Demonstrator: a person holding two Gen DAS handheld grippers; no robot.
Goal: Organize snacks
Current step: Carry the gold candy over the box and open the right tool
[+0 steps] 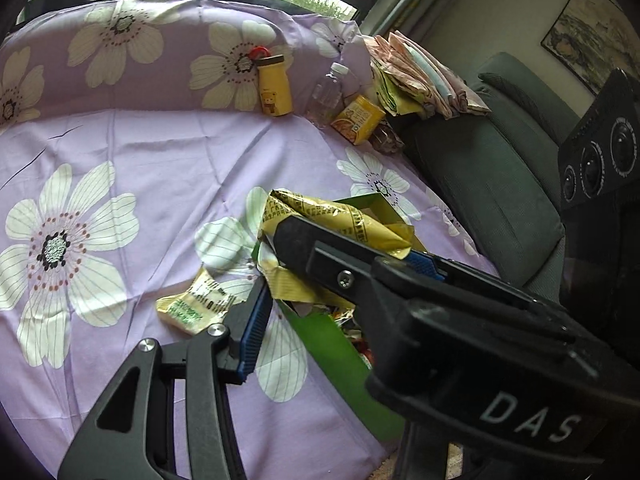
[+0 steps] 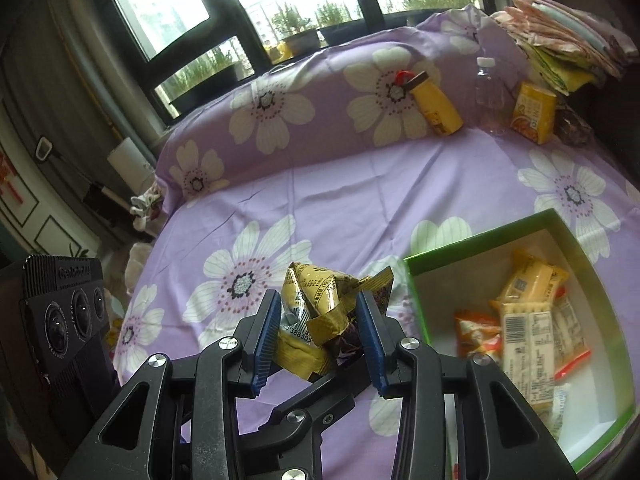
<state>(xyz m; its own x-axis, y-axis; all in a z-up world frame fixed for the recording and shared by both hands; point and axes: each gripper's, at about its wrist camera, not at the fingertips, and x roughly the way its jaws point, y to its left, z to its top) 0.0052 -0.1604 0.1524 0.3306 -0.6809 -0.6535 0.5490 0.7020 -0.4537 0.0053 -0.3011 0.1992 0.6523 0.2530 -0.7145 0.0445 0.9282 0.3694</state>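
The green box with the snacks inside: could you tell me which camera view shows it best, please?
The right wrist view: the green box lies open to the camera, showing its white inside and the snack packets in it. In the left wrist view, the other gripper hides most of it; only a green wall and corner show.

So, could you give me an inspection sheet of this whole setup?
Surface: purple floral sheet, wrinkled.
Job's things: green box holding several snack packets; one loose packet on the sheet.
Clutter: yellow bottle, clear bottle, yellow carton, folded cloths.
Grippers: right gripper clamps a bunch of yellow packets beside the box; left gripper shows one pad, state unclear.
Cables: nothing seen.
Surroundings: window, grey sofa, framed picture.
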